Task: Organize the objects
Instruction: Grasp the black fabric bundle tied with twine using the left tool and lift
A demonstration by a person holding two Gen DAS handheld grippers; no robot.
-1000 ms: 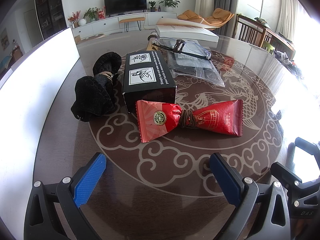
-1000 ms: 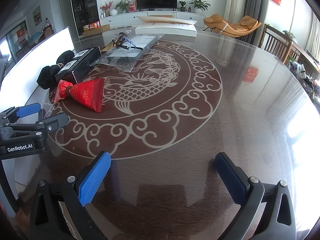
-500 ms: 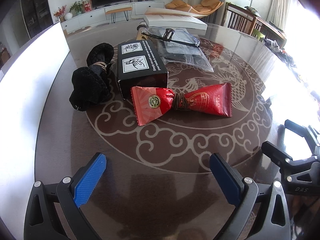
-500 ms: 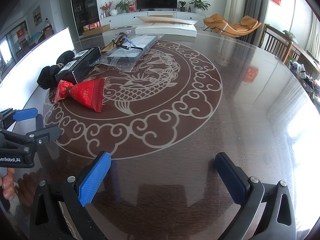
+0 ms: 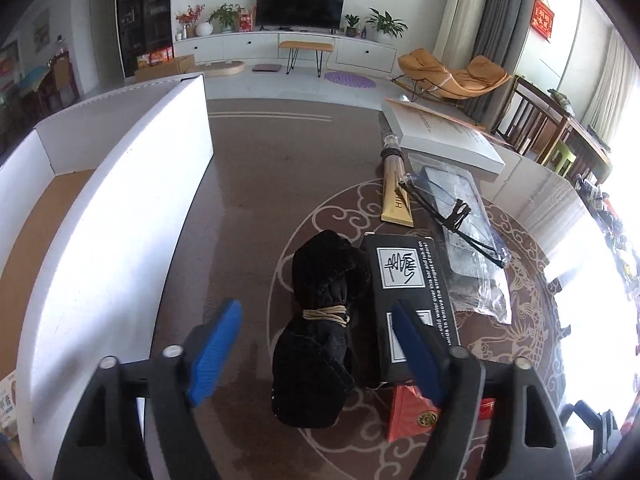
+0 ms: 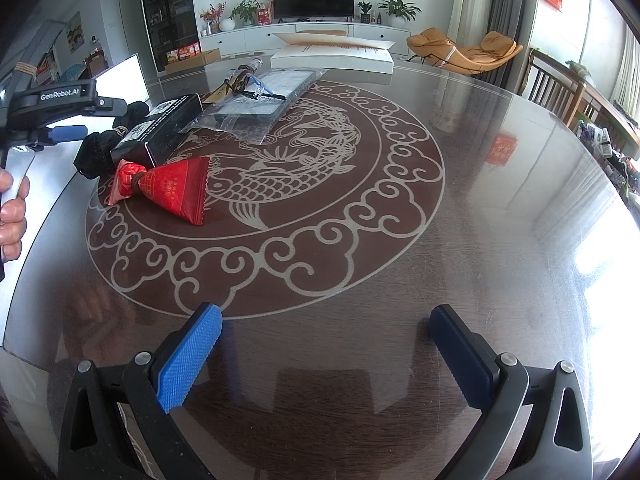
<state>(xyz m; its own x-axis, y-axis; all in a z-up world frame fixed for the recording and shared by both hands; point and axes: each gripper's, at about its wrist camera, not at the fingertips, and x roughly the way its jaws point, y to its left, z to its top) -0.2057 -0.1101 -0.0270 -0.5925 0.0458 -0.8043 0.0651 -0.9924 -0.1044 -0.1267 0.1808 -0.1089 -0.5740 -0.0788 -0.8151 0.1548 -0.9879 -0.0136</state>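
A black cloth bundle [image 5: 320,320] tied with a tan band lies beside a black printed box [image 5: 408,276]. In front of them is a red packet [image 5: 412,416] tied at its middle, also visible from the right wrist view [image 6: 172,188]. My left gripper [image 5: 316,344] hovers over the bundle with its jaws closing. The bundle sits between the blue pads [image 5: 216,344], which do not touch it. My right gripper [image 6: 324,356] is open above bare table, with nothing between its fingers.
A large white cardboard box [image 5: 100,240] with a brown floor stands open at the left. Behind the black box lie a clear bag [image 5: 468,240] with dark contents, a gold stick pack [image 5: 396,200] and a flat white box [image 5: 440,136]. A person's hand [image 6: 12,208] holds the left gripper.
My left gripper has moved forward and left, from in front of the red packet to over the black bundle, and its jaws have narrowed. The right gripper has stayed still.
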